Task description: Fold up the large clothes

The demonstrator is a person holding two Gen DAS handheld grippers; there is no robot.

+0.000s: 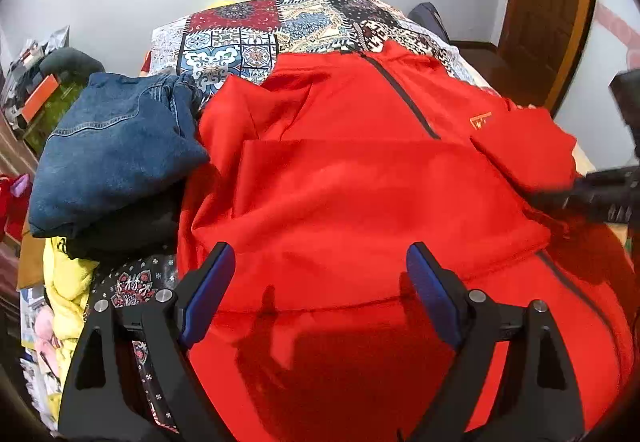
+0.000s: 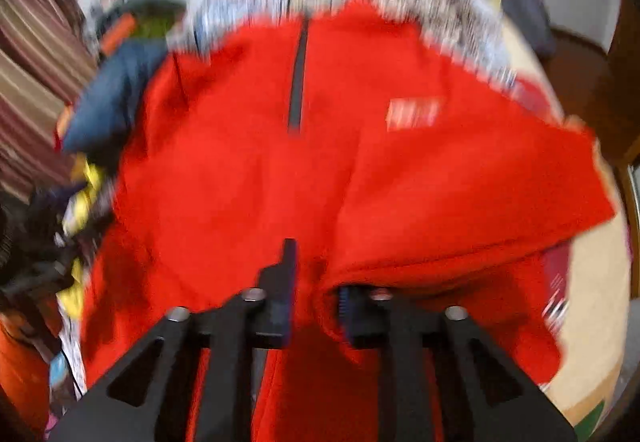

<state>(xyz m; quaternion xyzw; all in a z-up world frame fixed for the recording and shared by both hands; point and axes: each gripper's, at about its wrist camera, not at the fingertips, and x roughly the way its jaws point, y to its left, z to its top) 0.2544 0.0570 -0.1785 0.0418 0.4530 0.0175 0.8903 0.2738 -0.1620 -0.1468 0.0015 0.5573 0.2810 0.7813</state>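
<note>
The red jacket (image 1: 360,182) lies spread face-up on the bed (image 1: 224,42), covering most of the near part of the patterned bedspread (image 1: 248,38). Its long axis runs from the near edge of the bed toward the far wall. The collar end points away from the cameras, and the hem end lies nearest, below the left gripper (image 1: 320,282). A dark zipper (image 1: 404,98) runs from the collar down the chest, slanting right in the left wrist view. A small orange logo (image 1: 480,120) sits just right of the zipper. One sleeve (image 1: 360,178) is folded across the body, forming a straight horizontal edge. The right side panel (image 1: 528,146) is raised and folded inward.

The left gripper hovers over the hem area. Its fingers (image 1: 212,290) stand wide apart and released, with nothing between them.

The right gripper (image 2: 316,294) appears in the left wrist view at the right edge, at the folded-in red cloth. In its own view, which is motion-blurred, a fold of red fabric drapes over the right finger (image 2: 352,306). The fingers stand close together; whether they are pinching the fabric cannot be told.

Left of the jacket, touching its shoulder, lies a folded blue denim garment (image 1: 112,150) on top of a dark garment (image 1: 132,230). A yellow garment (image 1: 68,274) lies below these. No containers are identifiable. A wooden door (image 1: 548,2) stands at the far right.
</note>
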